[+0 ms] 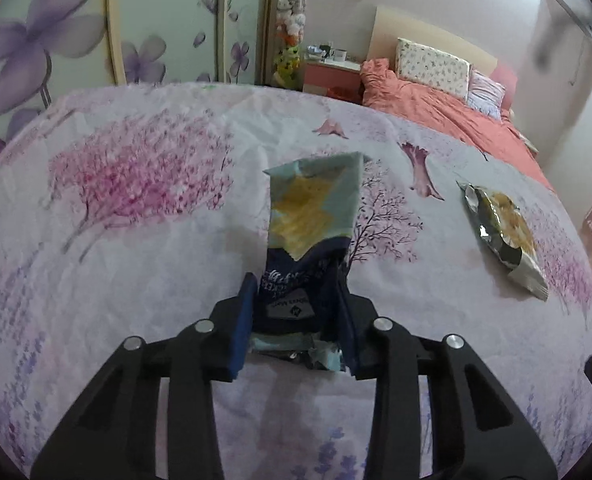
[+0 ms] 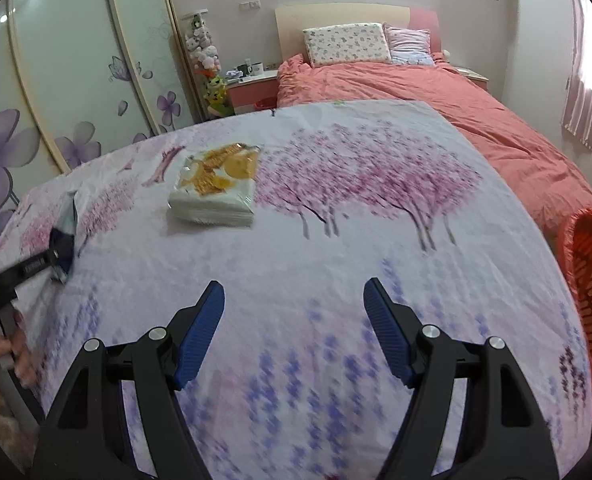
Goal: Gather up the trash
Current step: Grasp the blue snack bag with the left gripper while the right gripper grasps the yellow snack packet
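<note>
The cloth point(image 1: 144, 240) over the table is white, printed with pink blossom trees and purple lavender sprigs. The held wrapper point(image 1: 311, 216) is pale teal above and navy below with yellow snack art, and the other packet point(image 1: 499, 228) is dark and silvery with golden crisps pictured. The tongs point(image 2: 294, 304) have black arms and ribbed blue pads point(image 2: 200, 336); the basket point(image 2: 591, 276) is orange-red.
</note>
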